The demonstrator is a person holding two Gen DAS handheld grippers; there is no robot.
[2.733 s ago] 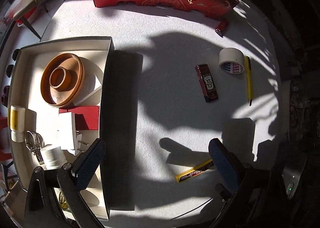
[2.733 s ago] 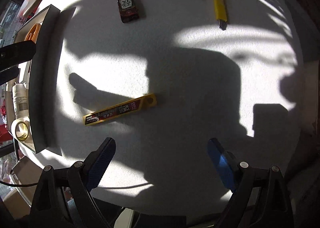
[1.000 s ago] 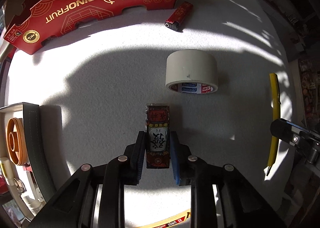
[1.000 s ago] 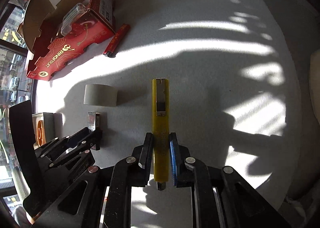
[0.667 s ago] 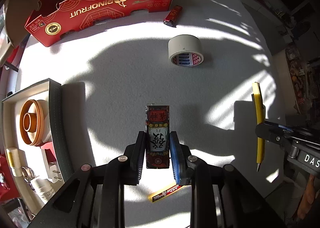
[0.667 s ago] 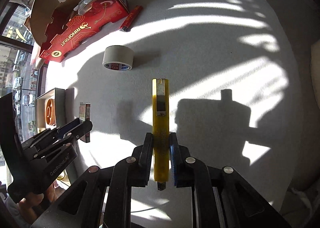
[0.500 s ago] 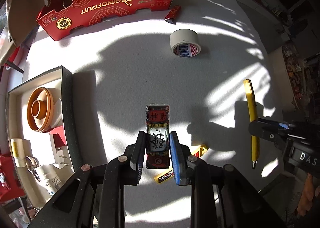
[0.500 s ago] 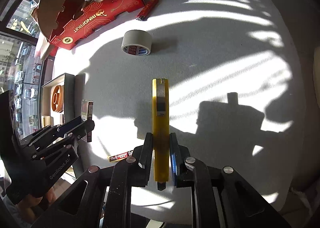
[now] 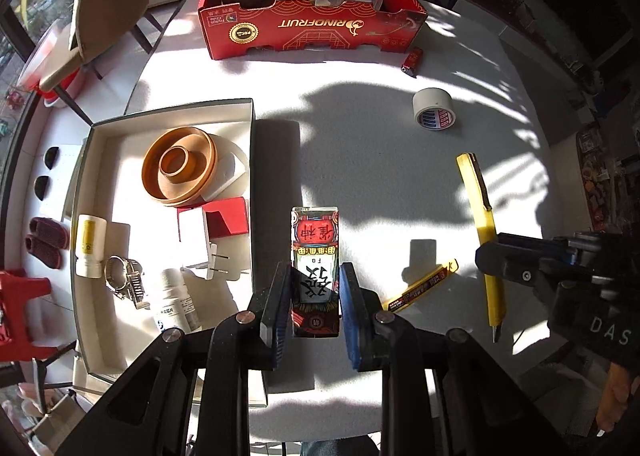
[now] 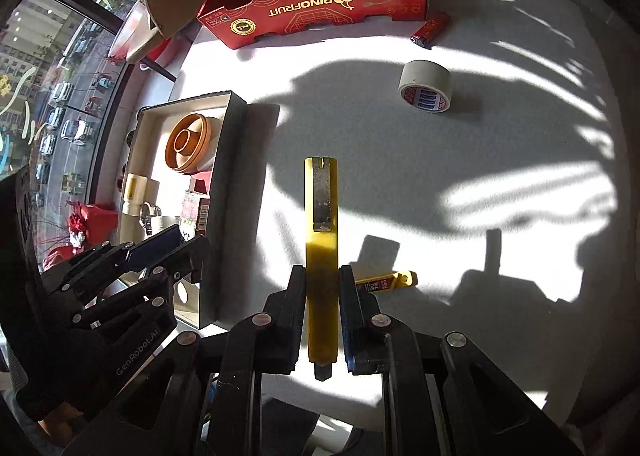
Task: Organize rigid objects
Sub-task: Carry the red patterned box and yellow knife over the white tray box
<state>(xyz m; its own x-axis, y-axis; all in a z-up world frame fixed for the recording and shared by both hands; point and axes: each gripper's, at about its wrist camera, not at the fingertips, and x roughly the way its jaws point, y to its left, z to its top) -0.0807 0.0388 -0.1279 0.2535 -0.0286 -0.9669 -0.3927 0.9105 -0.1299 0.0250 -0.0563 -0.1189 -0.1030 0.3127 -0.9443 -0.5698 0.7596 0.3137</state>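
Lighter [image 9: 316, 256] clamped in left gripper [image 9: 314, 306], held above bench [image 9: 360, 175] just right of open storage box [image 9: 252, 143]. Yellow utility knife [image 10: 321, 256] clamped in right gripper [image 10: 322, 320], further right of box. Tape roll [image 9: 434, 113] far right.

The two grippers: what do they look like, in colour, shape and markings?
Both are black linkage frames with silver rivets at the joints. Each left gripper and right gripper has two flat fingers, one pad black and one blue. White lettering marks the bodies: "GenRobot.AI" on the left, "DAS" on the right. No cables or sleeves can be made out.
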